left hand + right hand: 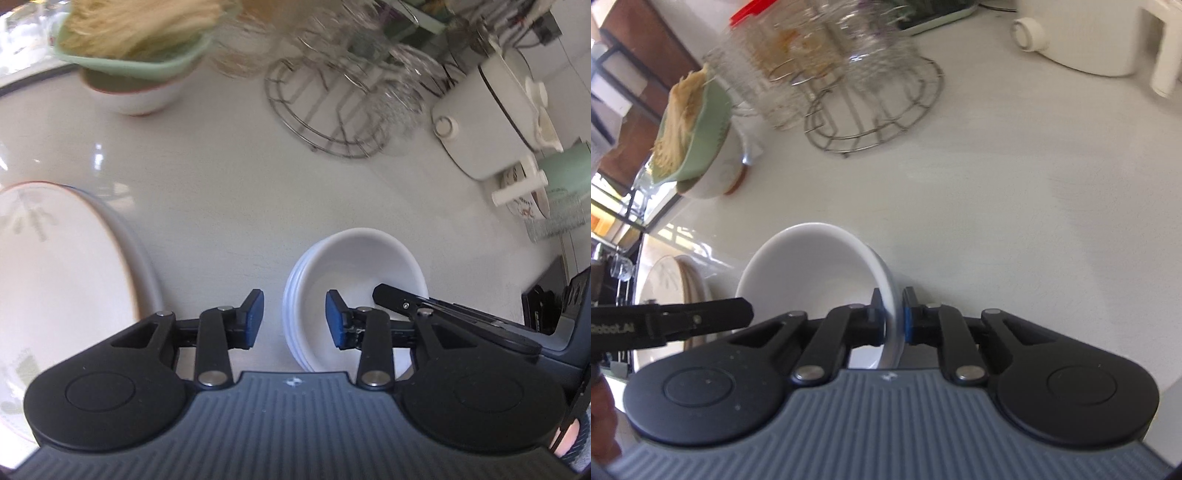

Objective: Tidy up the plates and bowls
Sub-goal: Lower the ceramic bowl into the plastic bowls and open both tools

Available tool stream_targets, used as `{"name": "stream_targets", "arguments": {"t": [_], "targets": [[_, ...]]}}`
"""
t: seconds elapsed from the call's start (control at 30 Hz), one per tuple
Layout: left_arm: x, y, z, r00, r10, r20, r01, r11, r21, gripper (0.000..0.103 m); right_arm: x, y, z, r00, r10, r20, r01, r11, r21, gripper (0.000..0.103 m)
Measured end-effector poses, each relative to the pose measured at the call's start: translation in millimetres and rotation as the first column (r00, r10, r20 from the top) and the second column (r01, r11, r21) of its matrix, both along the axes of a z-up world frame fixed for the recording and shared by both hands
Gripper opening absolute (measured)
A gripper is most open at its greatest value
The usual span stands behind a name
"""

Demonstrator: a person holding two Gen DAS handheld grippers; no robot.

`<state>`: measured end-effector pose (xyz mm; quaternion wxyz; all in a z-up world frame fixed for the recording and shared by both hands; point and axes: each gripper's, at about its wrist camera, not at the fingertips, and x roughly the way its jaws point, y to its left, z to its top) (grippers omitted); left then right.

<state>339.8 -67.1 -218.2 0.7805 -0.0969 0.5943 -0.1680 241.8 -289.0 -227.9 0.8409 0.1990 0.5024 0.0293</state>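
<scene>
A stack of white bowls (354, 273) sits on the pale counter in the left wrist view. My left gripper (295, 318) is open and straddles the stack's left rim, one blue pad (255, 317) outside and the other inside, neither touching it. In the right wrist view my right gripper (892, 318) is shut on the right rim of the top white bowl (812, 266). One finger of the right gripper (399, 300) shows inside the bowl in the left view. A stack of large cream plates (55, 266) with a leaf pattern lies to the left.
At the back stands a bowl topped with a green dish of pale strands (129, 55). A wire rack with glasses (332, 107) is beside it. A white appliance (491, 110) and a green mug (569, 166) are at the right.
</scene>
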Motion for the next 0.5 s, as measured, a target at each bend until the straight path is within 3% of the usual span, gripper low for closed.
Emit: {"name": "stream_targets", "arguments": {"t": [0.23, 0.37, 0.5], "targets": [[1.8, -37.5, -15.7, 0.996, -0.083, -0.012, 0.083, 0.996, 0.029, 0.042, -11.8, -23.7, -1.6, 0.999, -0.048, -0.013, 0.048, 0.999, 0.006, 0.012], [-1.7, -56.3, -17.6, 0.988, -0.153, 0.027, 0.152, 0.987, 0.049, 0.042, -14.8, -32.3, 0.1, 0.998, -0.057, -0.013, 0.057, 0.998, 0.001, 0.012], [-1.0, -67.0, -23.9, 0.987, -0.162, 0.015, 0.161, 0.984, 0.071, 0.04, -17.2, -39.2, 0.8, 0.999, -0.043, -0.009, 0.043, 0.999, 0.002, 0.012]]}}
